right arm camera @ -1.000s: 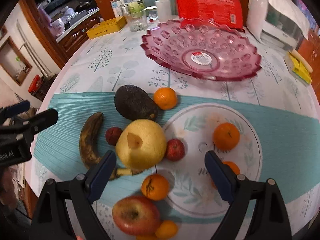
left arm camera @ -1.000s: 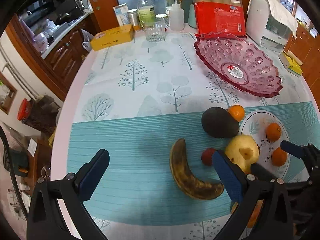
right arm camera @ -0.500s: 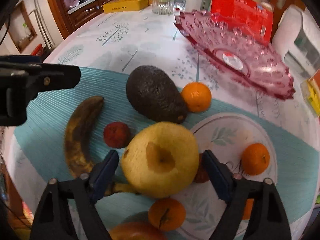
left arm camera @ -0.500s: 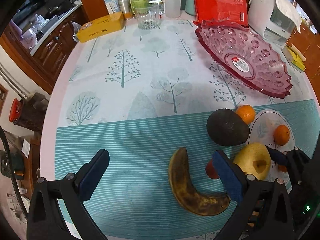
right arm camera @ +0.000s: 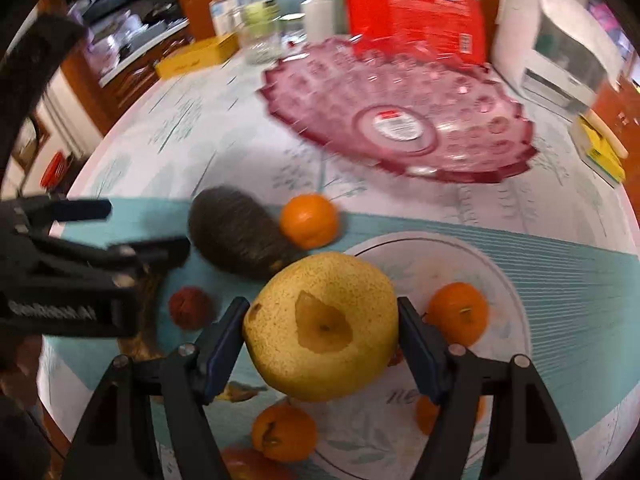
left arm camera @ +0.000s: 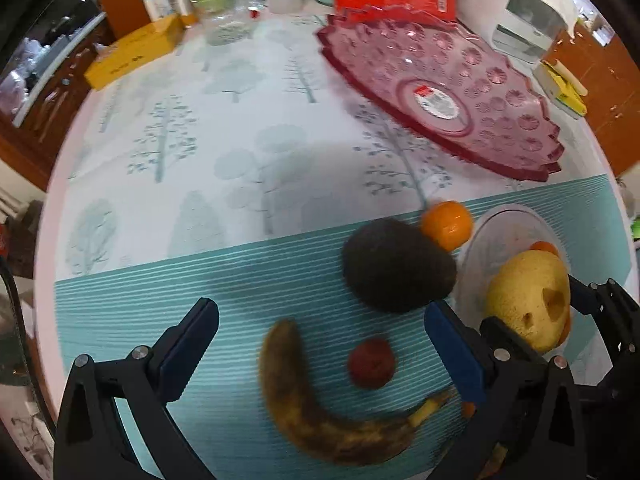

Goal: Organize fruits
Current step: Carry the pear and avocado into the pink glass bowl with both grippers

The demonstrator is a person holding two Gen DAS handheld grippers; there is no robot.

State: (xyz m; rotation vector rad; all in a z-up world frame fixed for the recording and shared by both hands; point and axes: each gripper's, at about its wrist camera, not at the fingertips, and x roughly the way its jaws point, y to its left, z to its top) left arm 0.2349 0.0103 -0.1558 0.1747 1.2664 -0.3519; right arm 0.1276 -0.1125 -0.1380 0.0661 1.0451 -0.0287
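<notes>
My right gripper (right arm camera: 320, 312) is shut on a big yellow pear (right arm camera: 320, 324), one pad pressing each side. It holds the pear over the left rim of a white plate (right arm camera: 500, 264). The left wrist view shows the same pear (left arm camera: 528, 300) at the right. My left gripper (left arm camera: 320, 312) stands open above the teal cloth. A brown banana (left arm camera: 312, 412) and a small red fruit (left arm camera: 372, 364) lie between and below its fingers, untouched. A dark avocado (left arm camera: 396, 264) and an orange (left arm camera: 446, 224) lie just beyond. A pink glass bowl (left arm camera: 500, 92) stands empty at the back.
Oranges (right arm camera: 458, 312) sit on the white plate, another orange (right arm camera: 284, 432) and a red apple (right arm camera: 252, 464) near the front edge. Behind the bowl are a red package (right arm camera: 416, 20), bottles, a yellow box (left arm camera: 132, 56) and a white appliance (right arm camera: 560, 52).
The right gripper closed onto the yellow pear and carried it right, off the cloth to the plate's edge. The left gripper sank toward the banana and red fruit, staying open.
</notes>
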